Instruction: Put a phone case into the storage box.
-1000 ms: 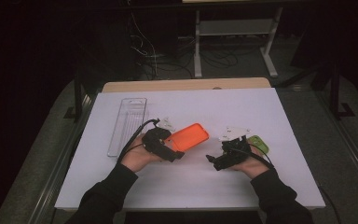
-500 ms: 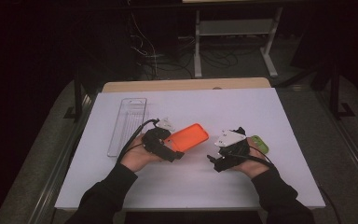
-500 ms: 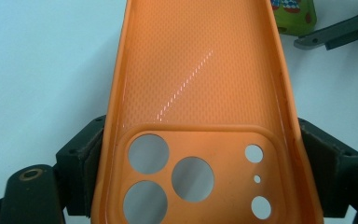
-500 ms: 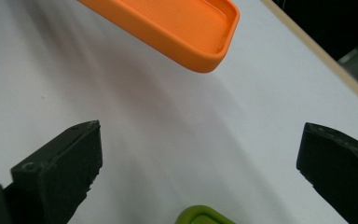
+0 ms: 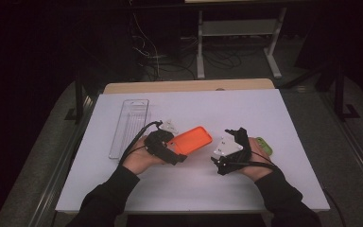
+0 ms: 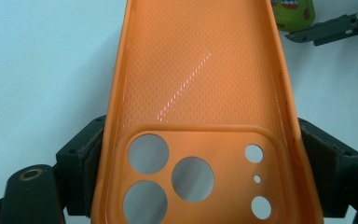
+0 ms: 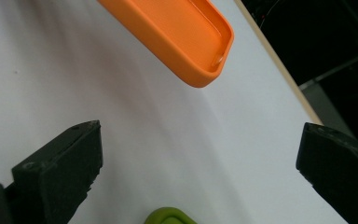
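An orange phone case (image 5: 194, 139) is held just above the white table (image 5: 264, 109), inner side up, camera cut-outs toward my left gripper (image 5: 178, 150). In the left gripper view that gripper (image 6: 205, 163) is shut on the case (image 6: 200, 70), one pad on each long edge. My right gripper (image 5: 223, 150) hovers to the right of the case, apart from it. The right gripper view shows its jaws (image 7: 198, 140) wide open with nothing between them and the case's far end (image 7: 177, 42) ahead. A green object (image 5: 266, 144) lies by the right hand, its rim (image 7: 170, 217) below the jaws.
A clear plastic tray (image 5: 130, 125) lies at the table's left, beyond the left hand. A wooden strip (image 5: 189, 86) runs along the far edge. Cables and a metal stand (image 5: 236, 28) are on the dark floor behind the table.
The right gripper has turned at the wrist and shifted slightly, so its grey plate now faces up. The left gripper and the case have stayed put.
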`<control>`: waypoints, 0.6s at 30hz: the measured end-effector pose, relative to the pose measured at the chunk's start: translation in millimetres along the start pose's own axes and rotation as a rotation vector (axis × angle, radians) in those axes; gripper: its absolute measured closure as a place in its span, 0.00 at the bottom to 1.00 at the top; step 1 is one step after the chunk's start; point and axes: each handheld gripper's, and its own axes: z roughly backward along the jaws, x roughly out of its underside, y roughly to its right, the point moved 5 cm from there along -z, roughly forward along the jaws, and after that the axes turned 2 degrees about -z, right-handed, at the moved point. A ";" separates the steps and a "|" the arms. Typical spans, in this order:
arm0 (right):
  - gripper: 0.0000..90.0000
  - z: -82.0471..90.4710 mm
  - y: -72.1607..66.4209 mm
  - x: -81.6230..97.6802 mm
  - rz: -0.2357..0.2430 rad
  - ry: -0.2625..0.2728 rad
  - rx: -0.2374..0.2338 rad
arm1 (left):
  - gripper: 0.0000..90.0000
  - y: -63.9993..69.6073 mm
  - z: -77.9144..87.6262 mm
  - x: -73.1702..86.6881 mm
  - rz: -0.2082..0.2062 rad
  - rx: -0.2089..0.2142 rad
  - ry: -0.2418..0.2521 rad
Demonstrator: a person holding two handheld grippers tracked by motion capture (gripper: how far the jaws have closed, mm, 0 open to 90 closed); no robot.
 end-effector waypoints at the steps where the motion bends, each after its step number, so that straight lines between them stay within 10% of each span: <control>1: 0.00 0.0 0.6 -0.1 0.033 -0.002 0.013 | 0.18 -0.5 0.3 0.3 -0.004 0.000 -0.005; 18: 0.00 -1.5 -8.3 -2.7 0.355 -0.010 0.172 | 0.18 1.1 -1.5 -0.3 0.034 0.001 0.015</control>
